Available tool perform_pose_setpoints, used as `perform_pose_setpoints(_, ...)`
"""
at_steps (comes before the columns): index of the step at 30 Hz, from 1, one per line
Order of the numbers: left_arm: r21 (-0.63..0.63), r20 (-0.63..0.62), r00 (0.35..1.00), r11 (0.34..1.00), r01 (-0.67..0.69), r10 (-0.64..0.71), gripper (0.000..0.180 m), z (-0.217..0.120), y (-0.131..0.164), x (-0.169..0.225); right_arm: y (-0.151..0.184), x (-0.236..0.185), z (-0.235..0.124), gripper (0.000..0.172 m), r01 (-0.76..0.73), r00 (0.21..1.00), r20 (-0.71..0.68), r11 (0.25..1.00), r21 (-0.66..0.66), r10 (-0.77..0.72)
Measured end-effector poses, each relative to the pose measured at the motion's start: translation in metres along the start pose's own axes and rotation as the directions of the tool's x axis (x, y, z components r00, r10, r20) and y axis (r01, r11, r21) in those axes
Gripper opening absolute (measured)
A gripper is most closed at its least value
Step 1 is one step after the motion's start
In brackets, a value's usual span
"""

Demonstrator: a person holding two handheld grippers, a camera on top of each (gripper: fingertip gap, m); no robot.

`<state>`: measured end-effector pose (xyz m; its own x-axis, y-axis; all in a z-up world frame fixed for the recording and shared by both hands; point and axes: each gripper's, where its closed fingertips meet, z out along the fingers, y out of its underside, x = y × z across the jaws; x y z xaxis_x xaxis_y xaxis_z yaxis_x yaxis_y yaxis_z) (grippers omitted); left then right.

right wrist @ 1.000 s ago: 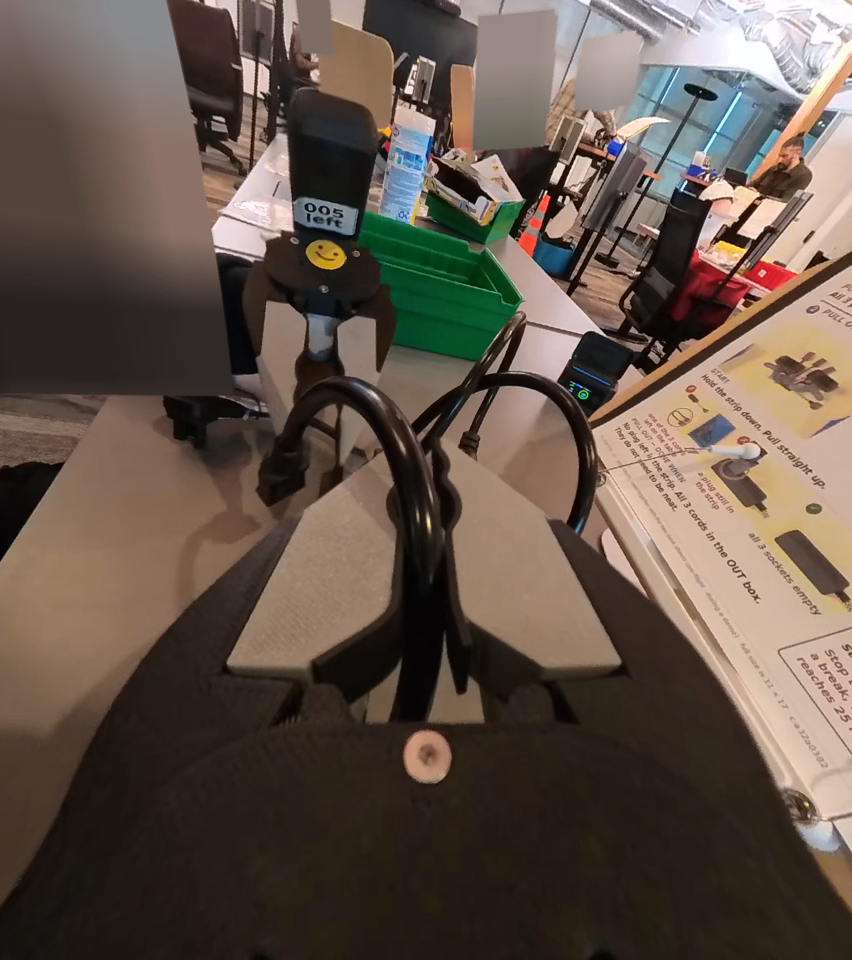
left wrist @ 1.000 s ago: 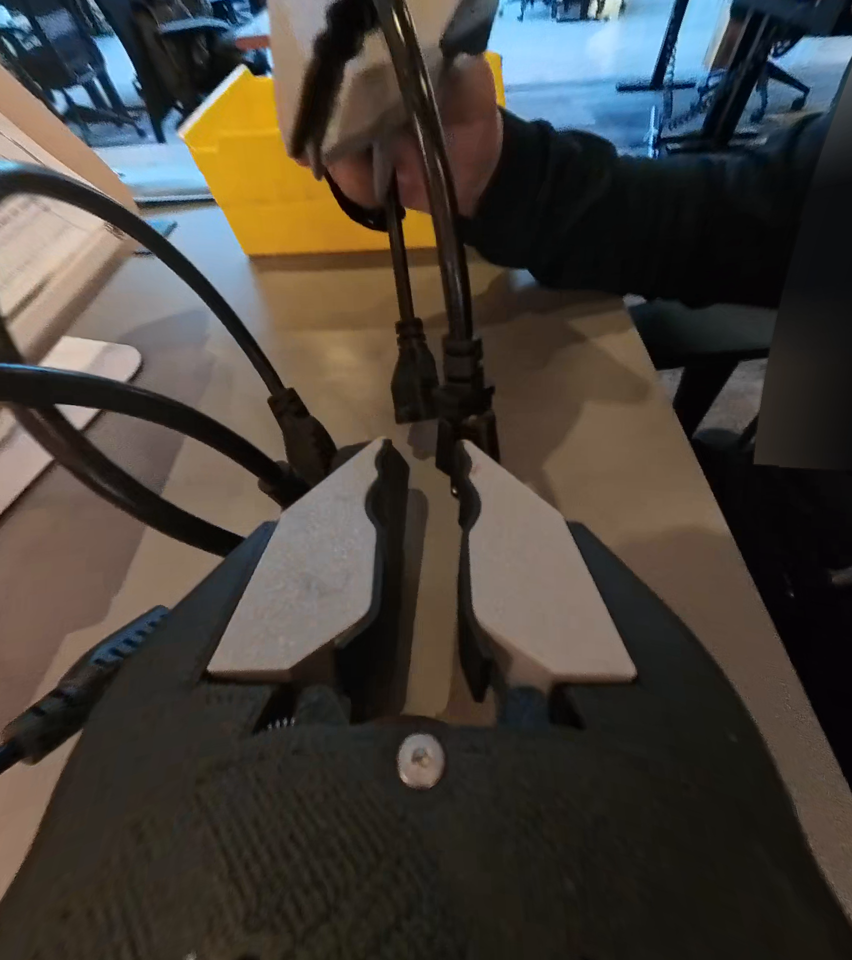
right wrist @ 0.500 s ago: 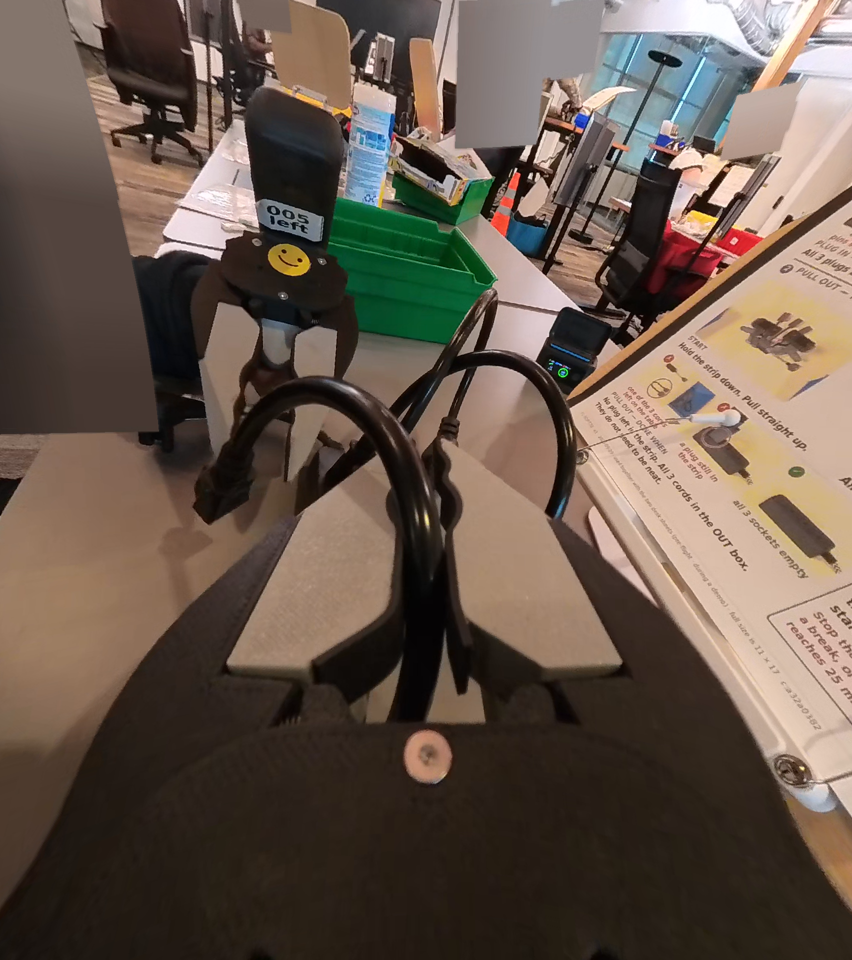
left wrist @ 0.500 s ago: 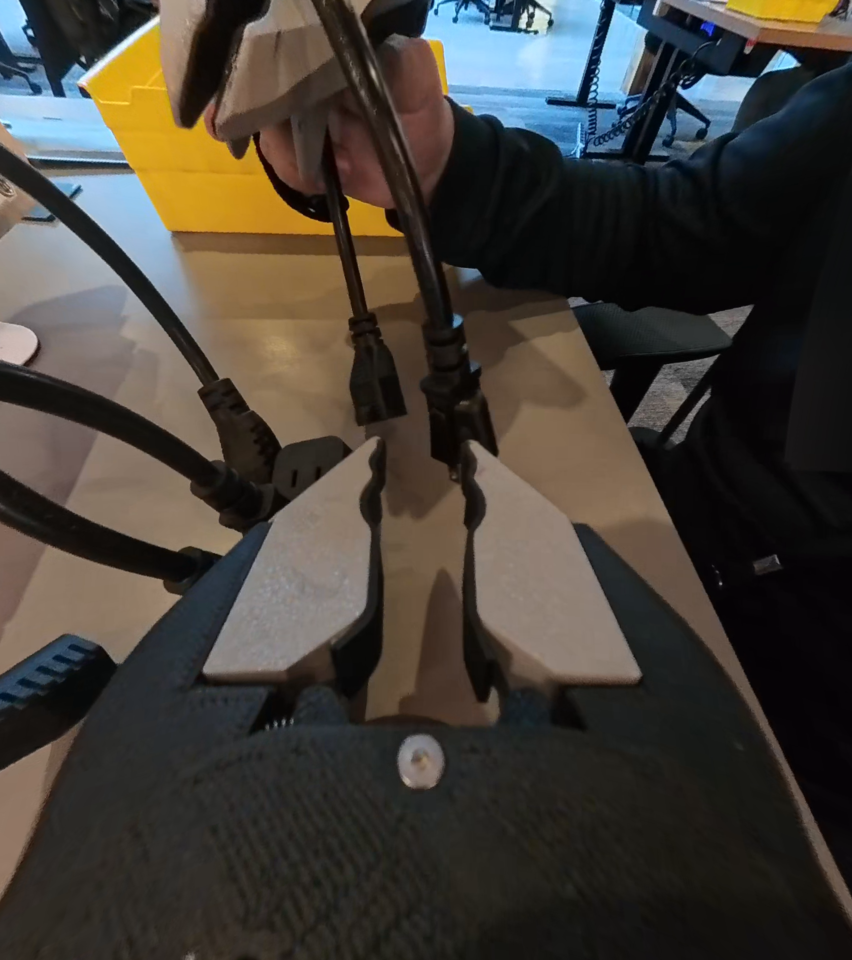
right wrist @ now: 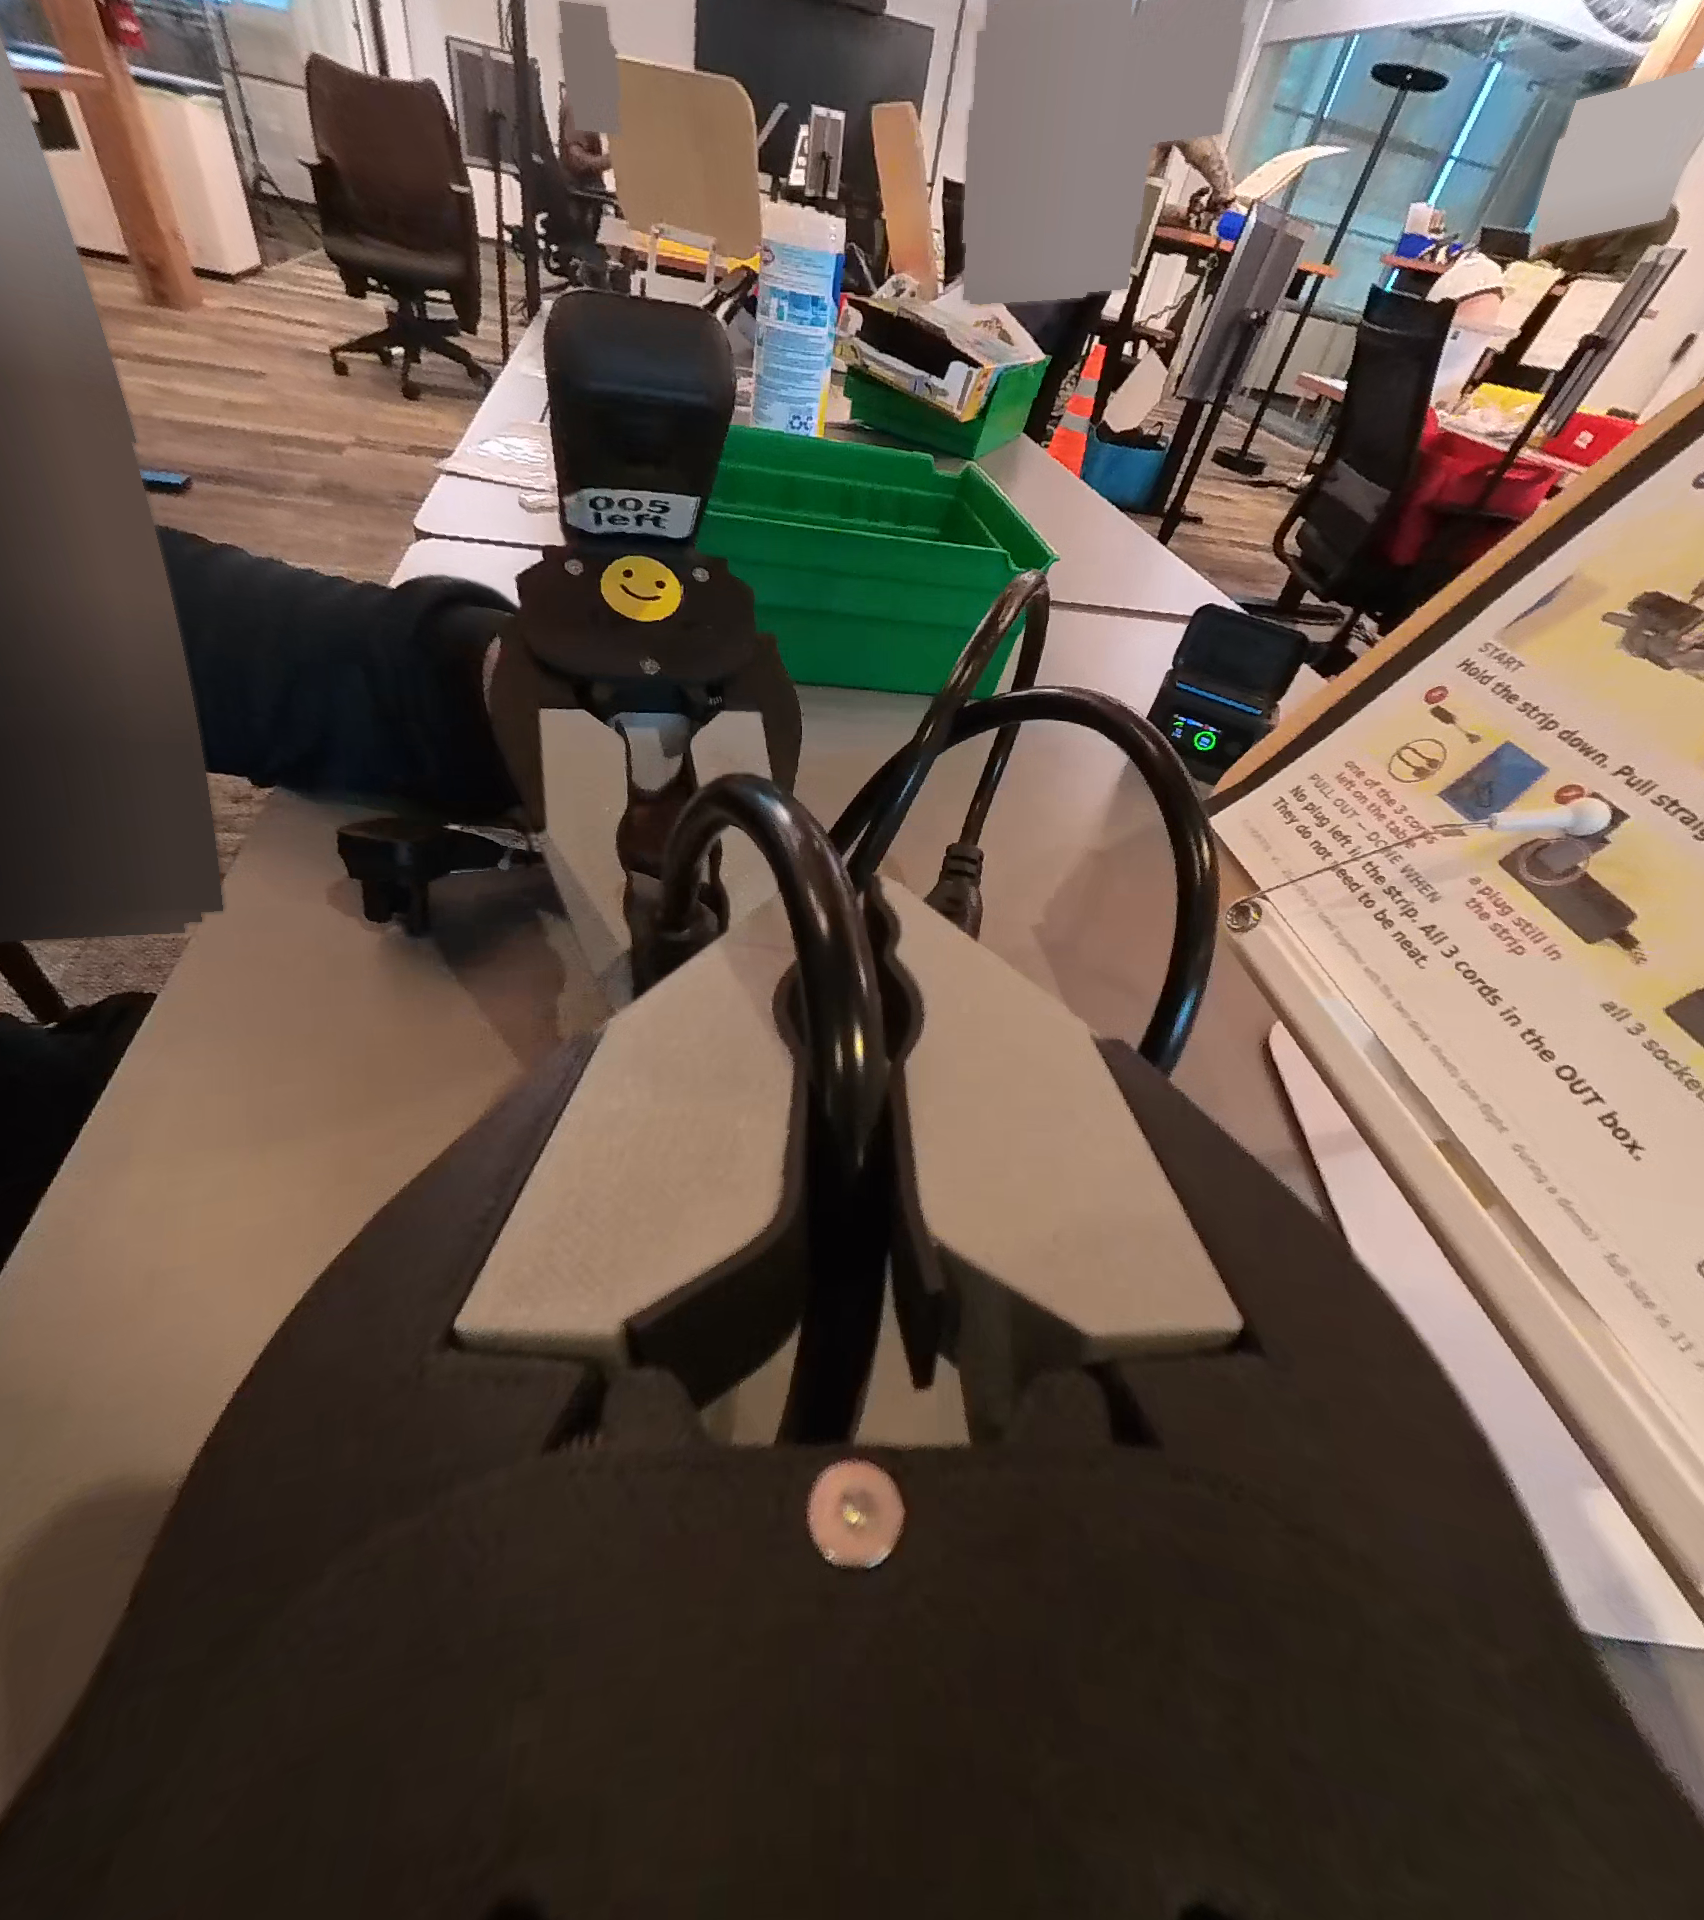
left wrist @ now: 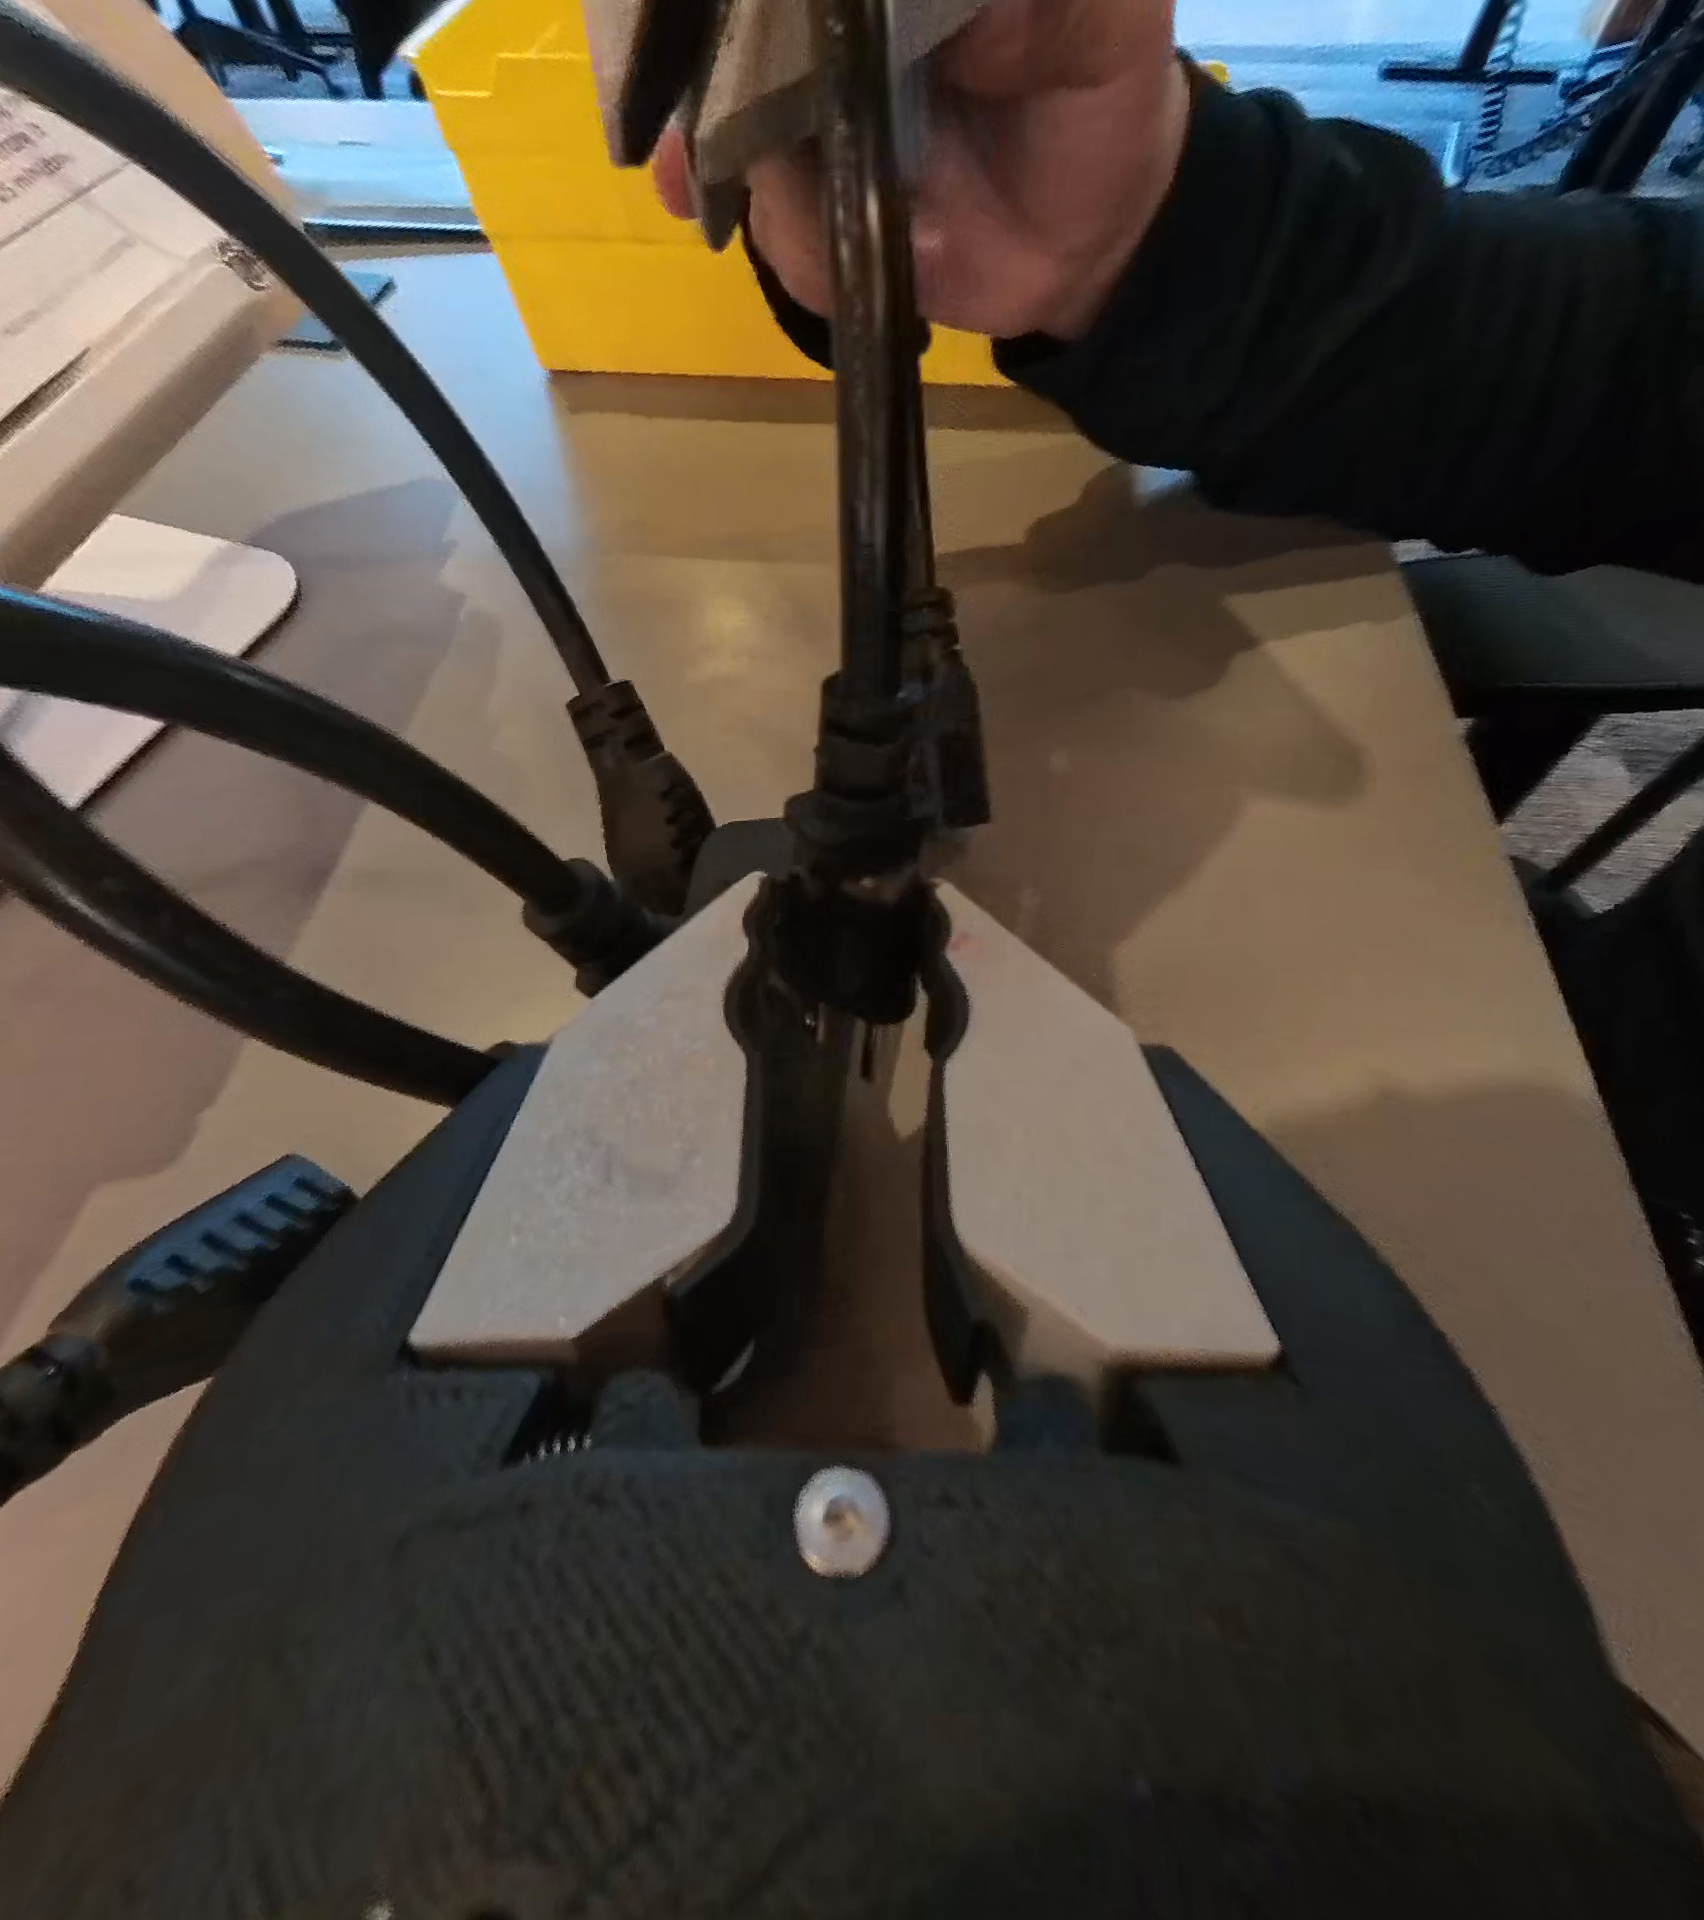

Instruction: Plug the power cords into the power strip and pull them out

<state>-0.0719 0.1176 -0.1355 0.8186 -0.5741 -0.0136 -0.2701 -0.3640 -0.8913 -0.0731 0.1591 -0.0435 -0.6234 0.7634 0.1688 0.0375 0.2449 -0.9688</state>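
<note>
Big tan surface [left wrist: 1191,831] filled the middle of the frame, with spare cords sprawled at left. No power strip that I could make out. My right tongs [right wrist: 853,997] were clamped on a black cord [right wrist: 827,935], dangling its plug [left wrist: 848,935] so my left tongs [left wrist: 843,940] could close around it, center frame.

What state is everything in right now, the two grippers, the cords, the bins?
Left gripper: closed on a black plug.
Right gripper: shut on a black cord, holding it up.
Other plugs: loose, in no socket that shows.
Green bin: looks empty.
Yellow bin: inside hidden.
</note>
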Motion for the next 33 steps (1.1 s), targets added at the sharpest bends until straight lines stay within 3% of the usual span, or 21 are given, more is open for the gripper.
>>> perform_pose_setpoints(4,0.036,0.024,1.000,0.999,0.017,-0.018,0.024,-0.004,-0.007,-0.004,0.007,0.012,-0.008,0.007,-0.027,0.999,-0.035,0.999,-0.045,0.026)
perform_pose_setpoints(6,0.061,0.020,0.998,0.997,0.053,-0.054,0.024,-0.008,-0.012,-0.006,0.010,0.021,-0.020,0.030,-0.071,0.995,-0.074,0.993,-0.098,0.064)
perform_pose_setpoints(8,0.094,0.005,0.997,0.993,0.075,-0.075,0.024,-0.011,-0.017,-0.005,-0.001,0.025,-0.039,0.038,-0.084,0.992,-0.102,0.995,-0.054,0.078)
perform_pose_setpoints(10,0.124,-0.024,0.995,0.987,0.100,-0.098,0.024,-0.013,-0.022,-0.003,-0.018,0.009,-0.054,0.042,-0.083,0.996,-0.013,0.995,0.056,0.084)
perform_pose_setpoints(11,0.130,-0.041,0.993,0.985,0.112,-0.108,0.024,-0.013,-0.023,-0.001,-0.025,-0.011,-0.058,0.047,-0.088,0.992,0.099,0.991,0.103,0.078)
perform_pose_setpoints(13,0.114,-0.048,0.994,0.988,0.104,-0.100,0.024,-0.011,-0.020,0.001,-0.029,-0.042,-0.060,0.069,-0.131,0.957,0.278,0.979,0.155,0.084)
perform_pose_setpoints(15,0.091,-0.037,0.996,0.993,0.081,-0.078,0.024,-0.008,-0.017,0.002,-0.024,-0.059,-0.054,0.068,-0.161,0.924,0.366,0.980,0.117,0.108)
perform_pose_setpoints(17,0.093,-0.033,0.997,0.993,0.077,-0.074,0.024,-0.007,-0.018,0.004,-0.023,-0.058,-0.050,0.070,-0.099,0.942,0.329,0.991,0.095,0.063)
perform_pose_setpoints(20,0.109,-0.013,0.997,0.991,0.077,-0.076,0.024,-0.010,-0.021,0.002,-0.049,-0.045,-0.064,0.072,-0.044,0.978,0.208,0.958,0.284,-0.017)
perform_pose_setpoints(23,0.112,0.000,0.997,0.990,0.082,-0.083,0.024,-0.012,-0.019,-0.003,-0.066,-0.038,-0.082,0.028,-0.146,0.972,0.227,0.911,0.386,0.059)
perform_pose_setpoints(24,0.114,0.000,0.996,0.990,0.086,-0.086,0.024,-0.012,-0.018,-0.004,-0.065,-0.042,-0.084,0.025,-0.180,0.958,0.277,0.915,0.361,0.079)
perform_pose_setpoints(27,0.123,0.016,0.996,0.989,0.083,-0.086,0.023,-0.013,-0.018,-0.008,-0.056,-0.076,-0.076,0.059,-0.241,0.882,0.457,0.946,0.218,0.119)
perform_pose_setpoints(29,0.137,0.022,0.996,0.987,0.078,-0.082,0.024,-0.013,-0.020,-0.009,-0.034,-0.097,-0.055,0.057,-0.190,0.858,0.496,0.979,0.067,0.133)
perform_pose_setpoints(31,0.163,0.001,0.997,0.984,0.074,-0.075,0.023,-0.014,-0.024,-0.006,-0.004,-0.097,-0.025,0.062,-0.097,0.895,0.428,0.992,-0.084,0.124)
perform_pose_setpoints(33,0.178,-0.007,0.996,0.980,0.086,-0.086,0.023,-0.016,-0.025,-0.006,0.021,-0.074,0.001,0.052,-0.035,0.961,0.264,0.979,-0.200,0.088)
